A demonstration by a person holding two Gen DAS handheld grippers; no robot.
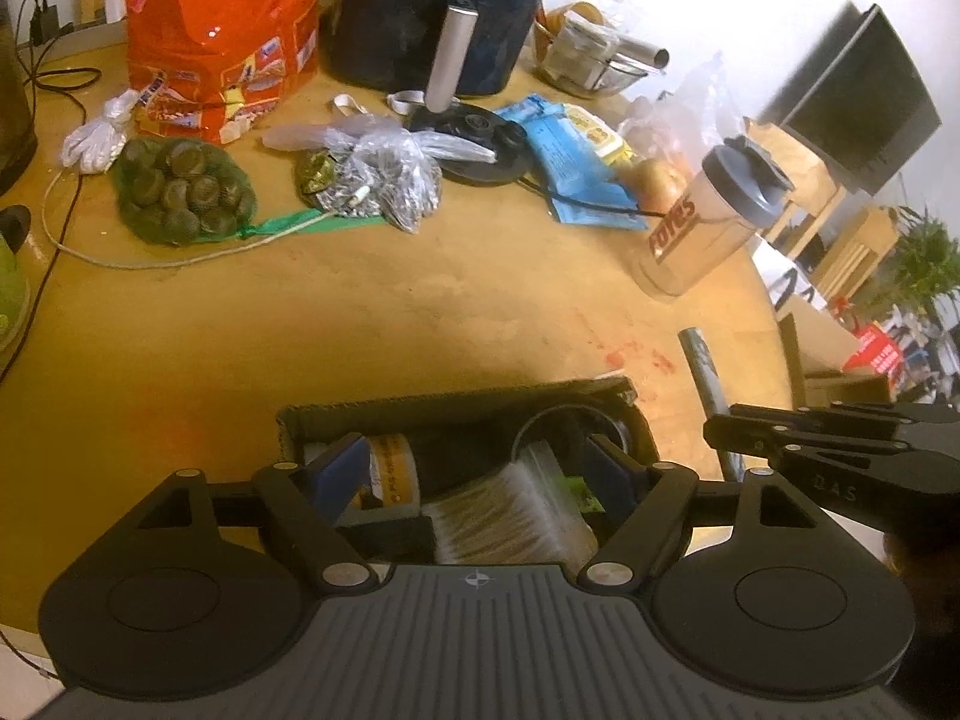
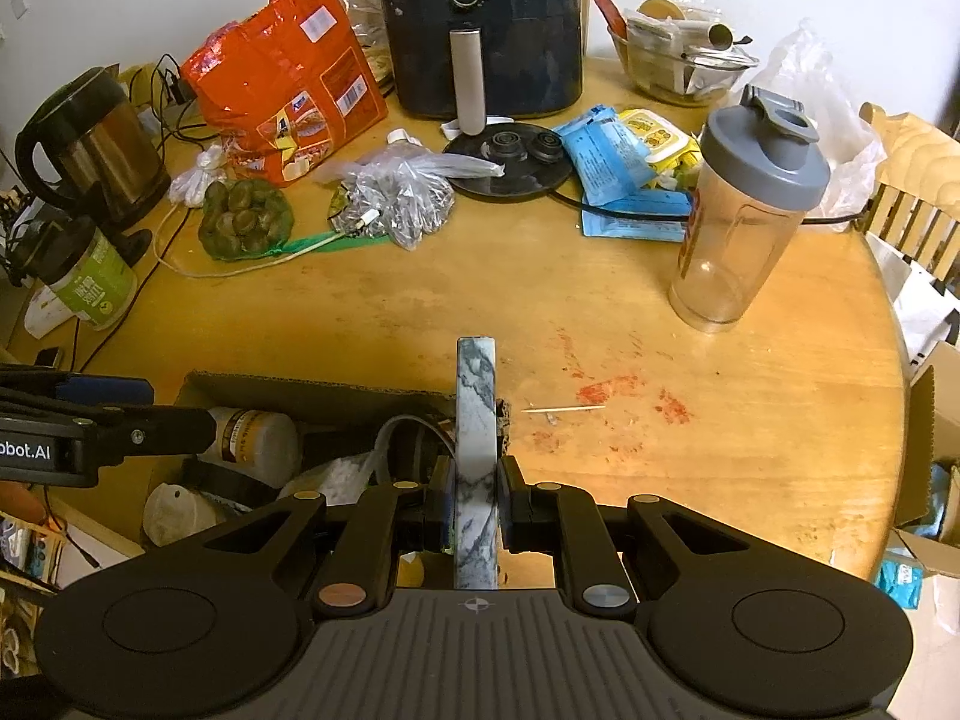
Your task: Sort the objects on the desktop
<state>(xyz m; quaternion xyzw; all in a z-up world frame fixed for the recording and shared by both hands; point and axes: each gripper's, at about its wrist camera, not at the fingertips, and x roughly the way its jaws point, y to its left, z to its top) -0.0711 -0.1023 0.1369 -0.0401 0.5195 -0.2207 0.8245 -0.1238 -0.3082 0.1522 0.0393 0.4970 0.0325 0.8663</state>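
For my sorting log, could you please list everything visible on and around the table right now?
Air fryer: 1, black, back centre.
Snack bag: 1, orange, left of the fryer.
Kettle: 1, dark steel, far left.
Kettle base: 1, black, before the fryer.
Net bag: 1, green, left centre.
Plastic bag: 1, clear, centre.
Packets: several, blue and yellow, right of the base.
Shaker bottle: 1, clear with grey lid, right.
Glass bowl: 1, clear, back right.
Jar: 1, green label, left edge.
Cardboard box: 1, brown, near edge, holding items.
Table: 1, wooden.
Marbled bar: 1, white-grey, in the right gripper.
Left gripper: open, over the box.
Right gripper: shut on the bar.
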